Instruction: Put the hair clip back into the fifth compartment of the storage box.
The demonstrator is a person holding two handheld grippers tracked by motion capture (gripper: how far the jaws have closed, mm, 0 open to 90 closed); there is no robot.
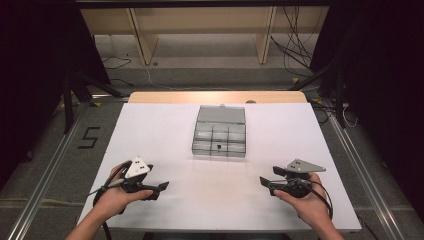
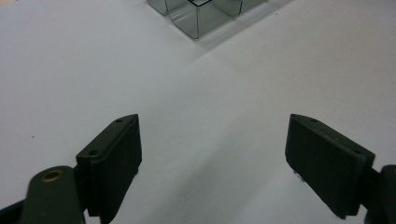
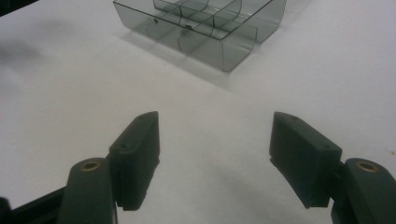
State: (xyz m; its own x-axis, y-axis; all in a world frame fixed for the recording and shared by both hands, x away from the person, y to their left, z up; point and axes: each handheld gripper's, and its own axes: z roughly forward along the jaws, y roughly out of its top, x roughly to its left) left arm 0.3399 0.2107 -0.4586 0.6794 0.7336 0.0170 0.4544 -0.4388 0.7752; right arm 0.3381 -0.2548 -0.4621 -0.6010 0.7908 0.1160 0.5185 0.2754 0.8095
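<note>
White tabletop (image 1: 165,150) on wooden base; grey floor, aluminium rails, cables behind. Left gripper (image 1: 161,186) at near-left, jaws spread, nothing between. Clear smoky plastic compartment box (image 1: 219,139), lid open, at table centre, well apart from both; small dark item inside. Right gripper (image 1: 263,181) at near-right, jaws wide, empty. Path to box unobstructed.

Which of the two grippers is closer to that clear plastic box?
Roughly equal. The left gripper sits below-left of the clear box; the right gripper sits below-right, both apart from it.
</note>
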